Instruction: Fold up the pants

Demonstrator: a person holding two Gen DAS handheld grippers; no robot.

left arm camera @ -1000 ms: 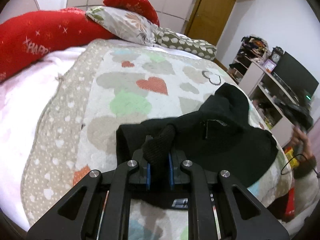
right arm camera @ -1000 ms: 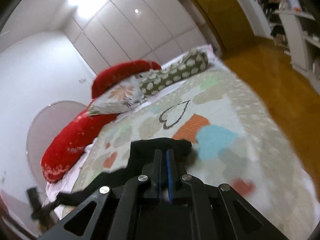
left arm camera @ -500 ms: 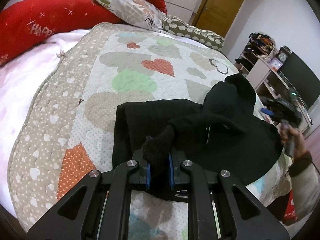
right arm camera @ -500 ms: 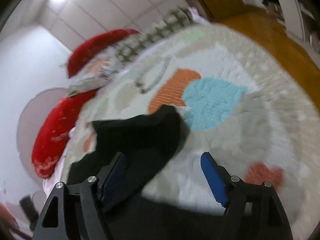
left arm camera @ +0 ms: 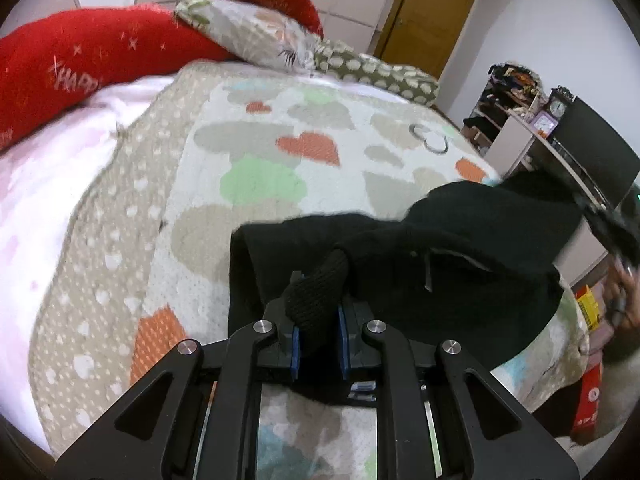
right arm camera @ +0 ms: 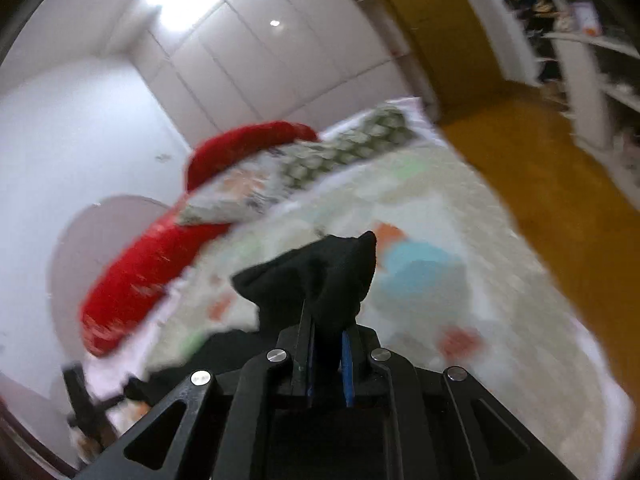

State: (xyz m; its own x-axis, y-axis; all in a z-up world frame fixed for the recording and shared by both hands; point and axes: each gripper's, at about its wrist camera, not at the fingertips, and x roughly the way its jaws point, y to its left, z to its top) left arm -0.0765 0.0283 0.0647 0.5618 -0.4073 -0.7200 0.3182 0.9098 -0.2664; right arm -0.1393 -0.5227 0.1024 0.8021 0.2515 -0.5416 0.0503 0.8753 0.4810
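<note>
Nearest in the left wrist view, the left gripper [left arm camera: 318,330] has its jaws clamped on a bunched fold of the black pants [left arm camera: 460,264], the knit cloth squeezed between the blue pads [left arm camera: 295,346]. In the right wrist view the right gripper [right arm camera: 327,354] is likewise closed on a peak of the same dark fabric, which stands up in a crumpled point above the fingertips.

Beyond the left gripper, the pants lie spread in a loose heap on the bed [left arm camera: 100,280], close to its near edge and reaching toward the right-hand edge, where the far end rises toward the right gripper. They rest on a heart-patterned quilt [left arm camera: 260,176]. Past the pants the quilt runs on to the head of the bed, where a red bolster [left arm camera: 92,60] and patterned pillows [left arm camera: 256,36] sit against the wall.

The step in hand looks like the start of a fold: both ends are pinched, the cloth not yet straightened or laid flat. The next move probably calls for drawing the two grips apart to take out the slack, then carrying one end over the other so the edges meet, keeping the fabric on the quilt and away from the bed's right-hand edge, where it could slide off.
</note>
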